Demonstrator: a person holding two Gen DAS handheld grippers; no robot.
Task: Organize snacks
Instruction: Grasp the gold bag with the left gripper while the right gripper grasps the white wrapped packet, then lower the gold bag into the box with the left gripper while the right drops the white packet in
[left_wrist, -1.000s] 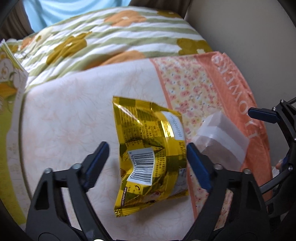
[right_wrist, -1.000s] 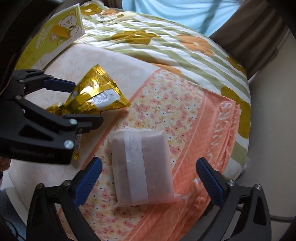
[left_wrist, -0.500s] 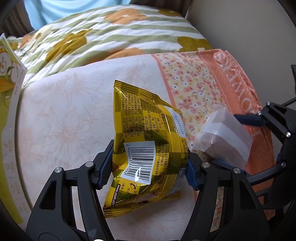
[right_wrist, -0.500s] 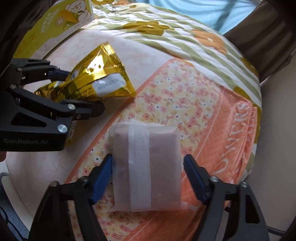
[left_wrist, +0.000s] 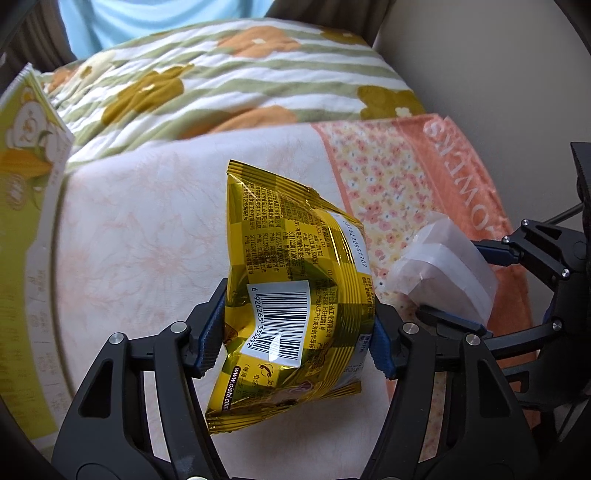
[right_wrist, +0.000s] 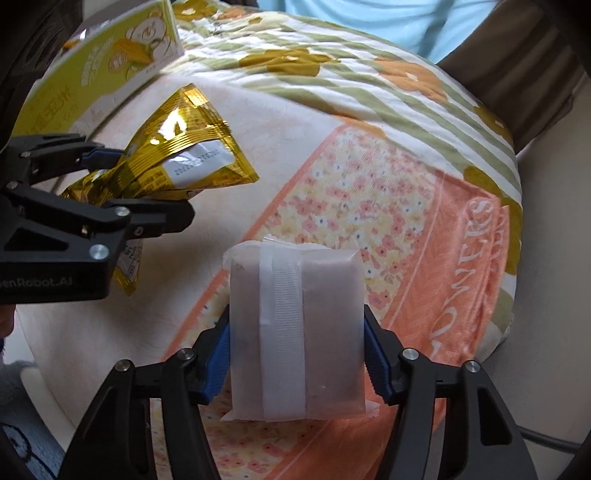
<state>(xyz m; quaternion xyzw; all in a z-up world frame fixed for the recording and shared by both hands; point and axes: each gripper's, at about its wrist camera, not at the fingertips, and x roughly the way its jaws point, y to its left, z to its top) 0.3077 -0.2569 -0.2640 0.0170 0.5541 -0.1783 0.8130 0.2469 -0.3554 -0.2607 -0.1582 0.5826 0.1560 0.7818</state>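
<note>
My left gripper (left_wrist: 297, 332) is shut on a gold foil snack bag (left_wrist: 291, 280) with a barcode, holding it lifted above the bed cover; it also shows in the right wrist view (right_wrist: 184, 158) at the left. My right gripper (right_wrist: 295, 354) is shut on a translucent white snack pack (right_wrist: 295, 332) with a white strip down its middle, raised off the floral cloth. The pack also shows in the left wrist view (left_wrist: 447, 273) at the right, between the right gripper's fingers (left_wrist: 495, 254).
A yellow-green box (left_wrist: 26, 177) with a bear print stands at the left, also in the right wrist view (right_wrist: 92, 77). The bed carries a pale cover (left_wrist: 140, 236), an orange floral cloth (right_wrist: 388, 206) and a striped quilt (left_wrist: 229, 66). A wall (left_wrist: 498, 66) bounds the right.
Both grippers have closed from open onto their snacks. The gold bag and the white pack have both been lifted off the bed.
</note>
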